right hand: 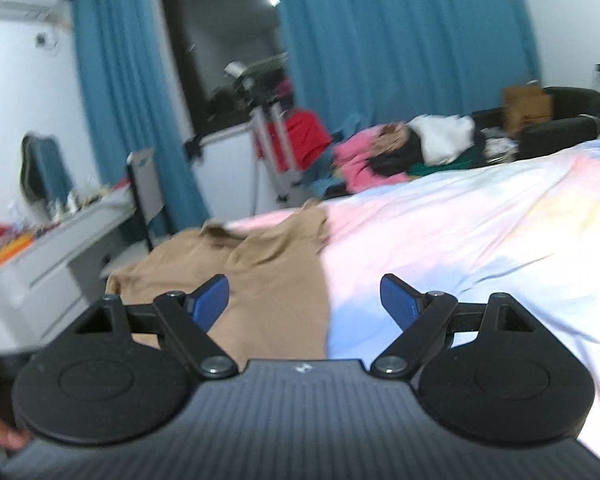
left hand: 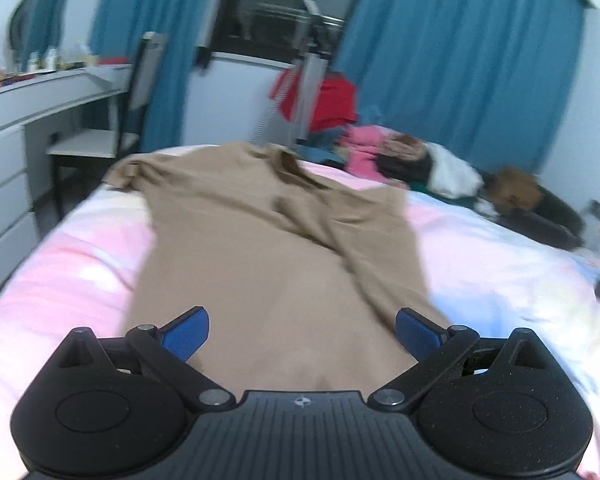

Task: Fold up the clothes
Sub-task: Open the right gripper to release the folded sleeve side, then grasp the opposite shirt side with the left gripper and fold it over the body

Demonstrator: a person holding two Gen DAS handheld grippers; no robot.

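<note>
Presently: tan shirt [left hand: 260,232], spread lengthwise on pastel bedspread [left hand: 480,248], one sleeve folded across its body. Left gripper [left hand: 302,334] and right gripper [right hand: 305,304]: both jaws wide apart, empty, above the shirt's near end.

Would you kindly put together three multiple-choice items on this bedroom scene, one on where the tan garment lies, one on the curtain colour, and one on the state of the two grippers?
1. Where does the tan garment lie?
A. On the chair
B. Spread on the bed cover
C. On the desk

2. What colour are the curtains?
A. Blue
B. Red
C. White

3. How are the left gripper and right gripper?
A. Both shut on cloth
B. Only the left one open
C. Both open, holding nothing

Answers: 1 B, the garment lies flat on the pink and pale blue cover; 2 A, blue drapes flank the dark window; 3 C, each wrist view shows blue pads wide apart with nothing between.
</note>
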